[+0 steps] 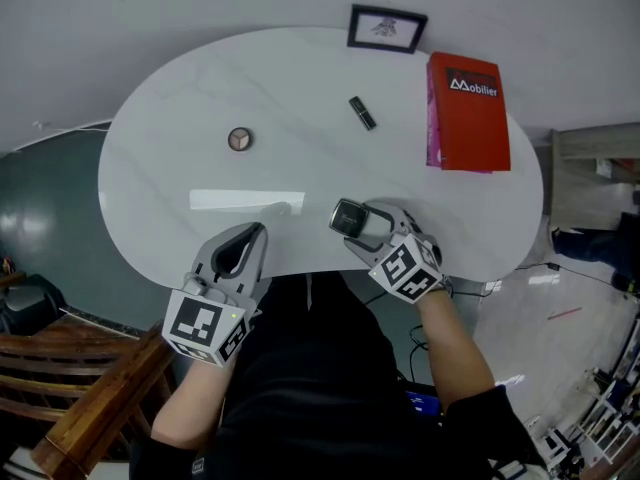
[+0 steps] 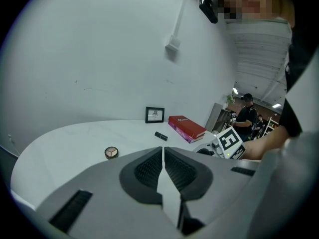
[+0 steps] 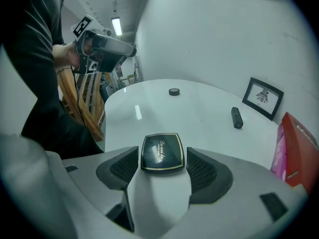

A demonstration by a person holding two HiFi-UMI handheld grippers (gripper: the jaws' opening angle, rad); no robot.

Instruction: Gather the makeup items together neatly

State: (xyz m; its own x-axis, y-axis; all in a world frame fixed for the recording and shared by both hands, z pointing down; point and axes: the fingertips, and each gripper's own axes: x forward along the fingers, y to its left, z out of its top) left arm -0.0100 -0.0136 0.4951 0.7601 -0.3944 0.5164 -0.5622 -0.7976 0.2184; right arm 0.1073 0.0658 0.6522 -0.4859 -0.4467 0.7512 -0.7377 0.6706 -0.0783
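A black square compact (image 1: 349, 218) with a gold rim lies on the white table near its front edge. My right gripper (image 1: 358, 224) straddles it. In the right gripper view the compact (image 3: 162, 152) sits between the two pads with a thin gap on each side, so the gripper (image 3: 162, 159) is open. My left gripper (image 1: 255, 232) hovers over the front edge farther left, shut and empty, its pads together (image 2: 163, 156). A small round eyeshadow pot (image 1: 239, 139) lies at mid-left. A black lipstick tube (image 1: 362, 113) lies toward the back.
A red book (image 1: 467, 113) lies at the table's back right, with a small black picture frame (image 1: 386, 29) standing at the far edge. The oval table (image 1: 180, 88) ends close under both grippers. A wooden chair (image 1: 90, 388) stands at the lower left.
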